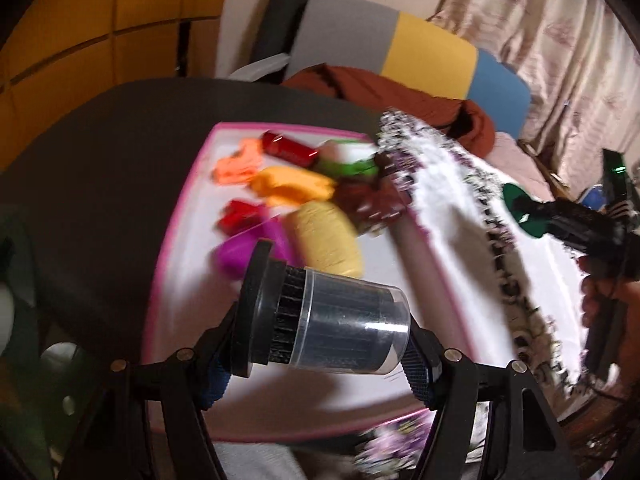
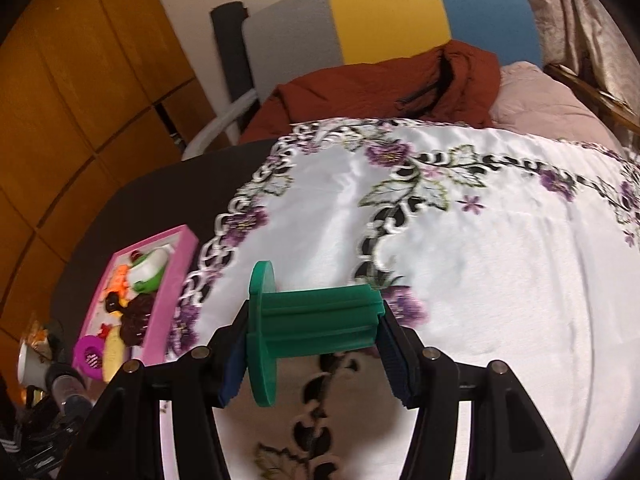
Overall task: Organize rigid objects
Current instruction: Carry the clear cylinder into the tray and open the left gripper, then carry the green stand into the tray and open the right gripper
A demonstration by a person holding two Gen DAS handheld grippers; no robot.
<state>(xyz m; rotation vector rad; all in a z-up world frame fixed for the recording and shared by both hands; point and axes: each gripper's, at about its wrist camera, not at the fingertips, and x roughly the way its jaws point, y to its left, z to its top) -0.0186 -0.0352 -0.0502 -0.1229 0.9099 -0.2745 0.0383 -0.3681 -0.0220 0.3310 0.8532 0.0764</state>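
The jaws of the left gripper (image 1: 320, 364) are closed on a clear plastic jar (image 1: 332, 320) with a black lid and a dark ribbed insert; the jar lies on its side between the blue pads, lid toward the left, and it hangs above the pink tray (image 1: 176, 216). In the tray, beyond the jar, lie small toys: a magenta piece (image 1: 236, 254), a yellow oval piece (image 1: 326, 240), a red block (image 1: 240, 218), an orange piece (image 1: 294, 186), a dark red can (image 1: 290, 148) and a green and white piece (image 1: 348, 160). This view is blurred, so finer details I cannot tell.

The jaws of the right gripper (image 2: 316, 348) are closed on a green spool (image 2: 304, 320), held sideways with its round flange to the left. It hangs above the white embroidered cloth (image 2: 500, 260) with purple flowers, which covers part of the dark table (image 2: 140, 208). The tray stands on the table just beside the left edge of the cloth. Behind the table are a brown jacket (image 2: 380, 88) and a chair (image 2: 380, 16) with a grey, yellow and blue back.
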